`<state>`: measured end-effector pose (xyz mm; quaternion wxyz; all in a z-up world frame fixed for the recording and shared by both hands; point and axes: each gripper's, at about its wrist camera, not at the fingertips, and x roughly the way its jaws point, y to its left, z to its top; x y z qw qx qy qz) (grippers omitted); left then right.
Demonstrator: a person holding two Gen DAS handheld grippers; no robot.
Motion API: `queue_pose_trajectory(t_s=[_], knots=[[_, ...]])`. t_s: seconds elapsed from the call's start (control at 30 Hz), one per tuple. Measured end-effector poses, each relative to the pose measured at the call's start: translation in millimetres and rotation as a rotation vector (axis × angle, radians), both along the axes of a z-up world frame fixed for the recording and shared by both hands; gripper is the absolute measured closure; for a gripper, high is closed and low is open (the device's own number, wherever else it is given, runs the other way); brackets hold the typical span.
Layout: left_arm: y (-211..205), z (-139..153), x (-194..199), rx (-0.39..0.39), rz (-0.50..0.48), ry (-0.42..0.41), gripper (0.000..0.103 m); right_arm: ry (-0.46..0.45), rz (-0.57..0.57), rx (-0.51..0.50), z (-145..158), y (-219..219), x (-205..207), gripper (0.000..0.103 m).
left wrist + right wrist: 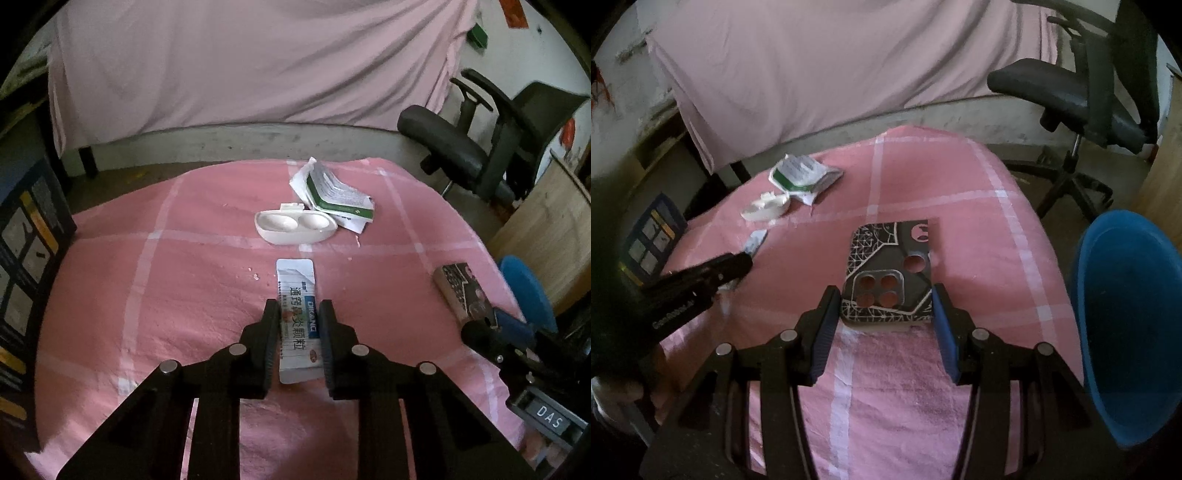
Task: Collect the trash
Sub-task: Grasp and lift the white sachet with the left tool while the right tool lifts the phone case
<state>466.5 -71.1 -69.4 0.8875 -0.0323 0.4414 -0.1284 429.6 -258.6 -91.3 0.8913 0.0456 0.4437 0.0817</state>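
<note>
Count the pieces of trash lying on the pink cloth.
4: sachet between the left tongs, white tray, torn packet behind it, phone case before the right tongs.
</note>
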Motion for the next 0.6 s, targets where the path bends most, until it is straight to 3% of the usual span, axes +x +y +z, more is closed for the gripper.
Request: queue_pose_trajectory(t_s=[0.23,0.4,0.6], knots=[[12.6,5.3,-9.3,-0.131,-0.013,-0.038,0.091,-0.056,0.020,0.002,5.8,-1.2,-9.5,0.031],[11.4,29.5,-36.4,-0.165,-0.023,-0.228,0.091,-0.203,0.037,0.068,24.4,-9.1,-29.2,0.031],[-4.8,59.5,-71.9,-0.195,-0.043,-0.484,0.091,-0.483,-0.008,0.088,62.9,-20.5,-65.4,0.031]])
